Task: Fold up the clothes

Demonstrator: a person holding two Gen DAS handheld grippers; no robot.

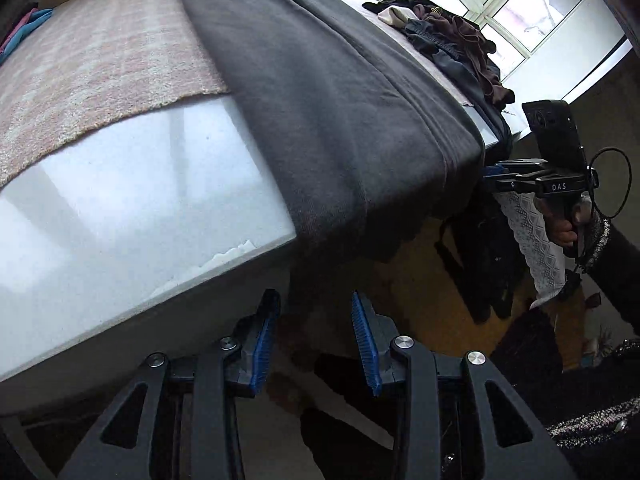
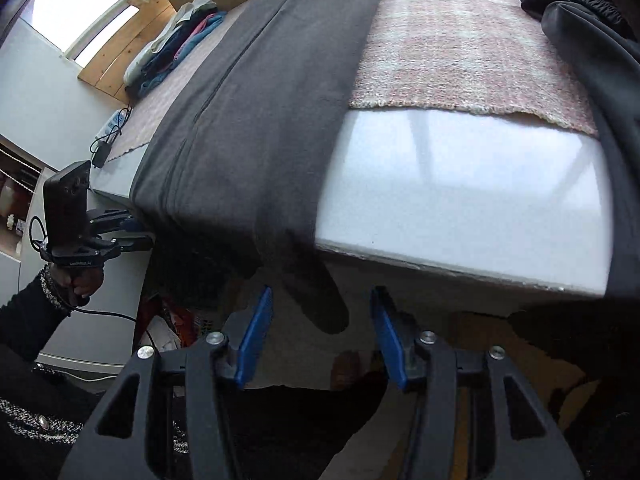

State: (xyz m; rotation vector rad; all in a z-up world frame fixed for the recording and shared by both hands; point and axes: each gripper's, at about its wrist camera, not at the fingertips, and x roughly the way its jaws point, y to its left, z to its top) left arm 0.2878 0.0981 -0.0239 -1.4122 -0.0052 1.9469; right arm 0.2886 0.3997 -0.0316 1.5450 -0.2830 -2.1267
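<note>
A long dark grey garment point(image 1: 320, 100) lies lengthwise on the white table point(image 1: 120, 208), and its near end hangs over the front edge. In the left wrist view my left gripper point(image 1: 315, 304) is open just below that hanging hem, with nothing between its blue pads. The right wrist view shows the same garment point(image 2: 248, 120), with a drooping tip of it hanging down between the open fingers of my right gripper point(image 2: 320, 300). Each gripper also shows in the other view, close beside a hanging corner: the right gripper point(image 1: 498, 172) and the left gripper point(image 2: 130, 232).
A pink and white woven mat point(image 1: 100, 64) covers most of the tabletop. A heap of dark clothes point(image 1: 452, 40) lies at one end and a stack of coloured clothes point(image 2: 180, 40) at the other. A power strip with a cable point(image 2: 108, 132) sits near the table's edge. A white lace cloth point(image 1: 532, 240) hangs below.
</note>
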